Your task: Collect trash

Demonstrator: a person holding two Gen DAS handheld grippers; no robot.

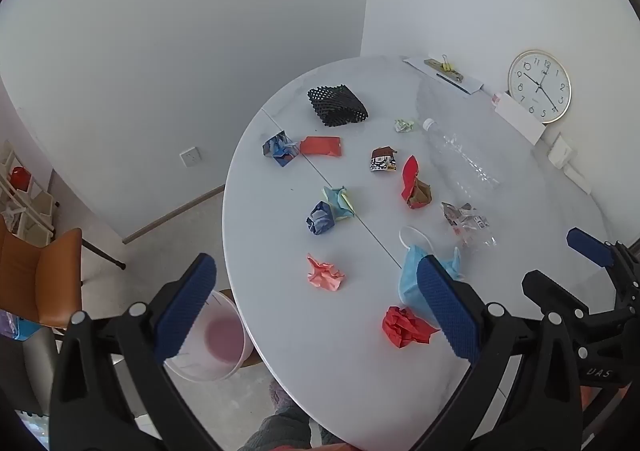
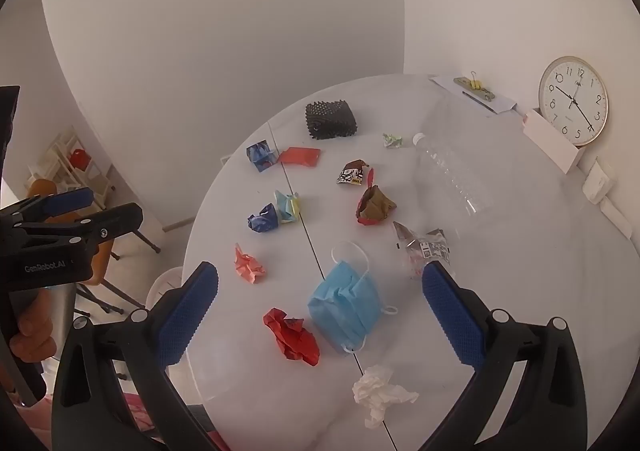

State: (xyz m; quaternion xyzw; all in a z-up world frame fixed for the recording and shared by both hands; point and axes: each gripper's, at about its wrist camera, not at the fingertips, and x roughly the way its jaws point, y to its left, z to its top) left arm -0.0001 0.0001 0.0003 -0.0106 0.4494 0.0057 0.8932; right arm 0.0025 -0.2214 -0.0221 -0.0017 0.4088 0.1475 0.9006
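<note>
Left gripper (image 1: 316, 303) spread wide, empty, above near table (image 1: 288, 351) edge; right gripper (image 2: 320, 315) likewise spread, nothing between pads; trash scattered on tabletop — blue mask (image 2: 344, 307), red paper wad (image 2: 292, 335), white tissue (image 2: 380, 395), clear bottle (image 2: 452, 175); bin (image 1: 216, 335) just beside table rim.

Round white table (image 2: 520, 291): smooth, faintly glossy top. Clear plastic bottle (image 2: 452, 175), 1 o'clock: glossy, ribbed. Blue pleated face mask (image 2: 344, 303): soft matt fabric. Red crumpled paper (image 2: 292, 335), white crumpled tissue (image 2: 380, 391): matt. Black foam netting (image 2: 330, 119), 12 o'clock: rough.
</note>
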